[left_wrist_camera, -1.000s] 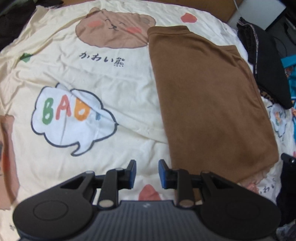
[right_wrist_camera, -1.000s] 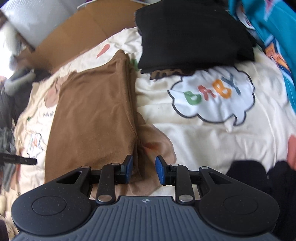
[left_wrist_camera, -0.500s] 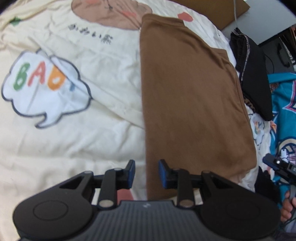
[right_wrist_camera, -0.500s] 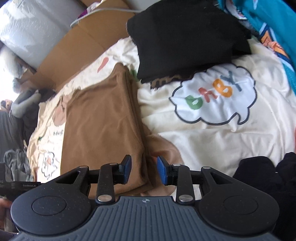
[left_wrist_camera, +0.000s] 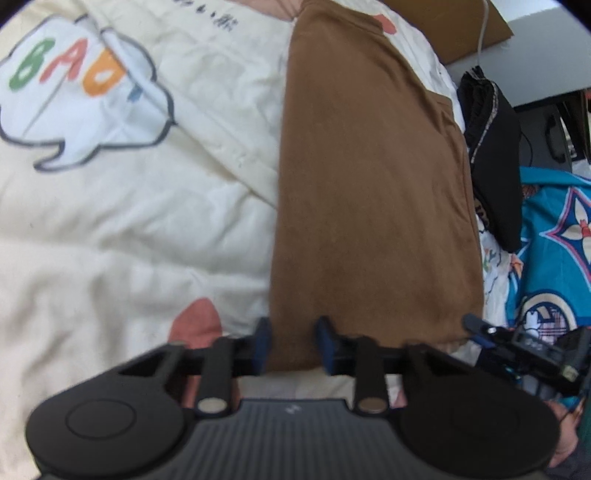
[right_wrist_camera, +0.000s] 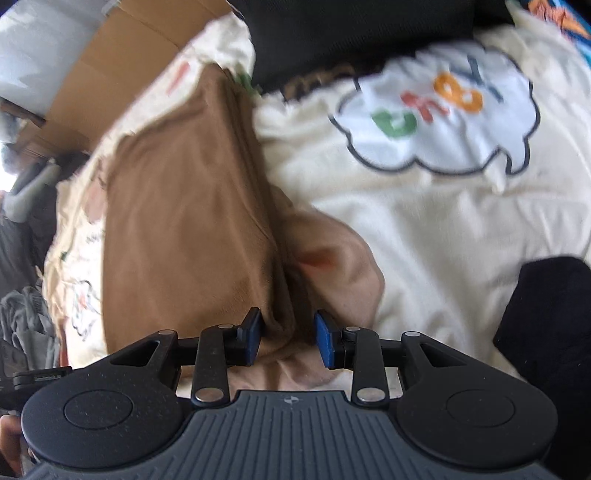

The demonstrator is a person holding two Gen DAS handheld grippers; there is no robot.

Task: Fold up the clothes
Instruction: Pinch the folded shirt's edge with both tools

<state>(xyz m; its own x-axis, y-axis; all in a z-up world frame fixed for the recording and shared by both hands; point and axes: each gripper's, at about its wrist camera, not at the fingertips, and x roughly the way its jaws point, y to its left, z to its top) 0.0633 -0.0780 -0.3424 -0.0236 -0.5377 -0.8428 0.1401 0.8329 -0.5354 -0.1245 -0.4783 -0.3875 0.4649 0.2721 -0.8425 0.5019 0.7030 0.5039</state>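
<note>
The brown garment lies folded into a long strip on the cream printed blanket, running from 12 o'clock down to 6 o'clock in the left wrist view; the left gripper sits at its near corner, jaws narrow and just now closing, with the left edge of the cloth between the pads, though whether they press it I cannot tell. The right gripper straddles the garment's opposite near corner at 6 o'clock, jaws part open, cloth between them; black clothes lie at 12 o'clock.
</note>
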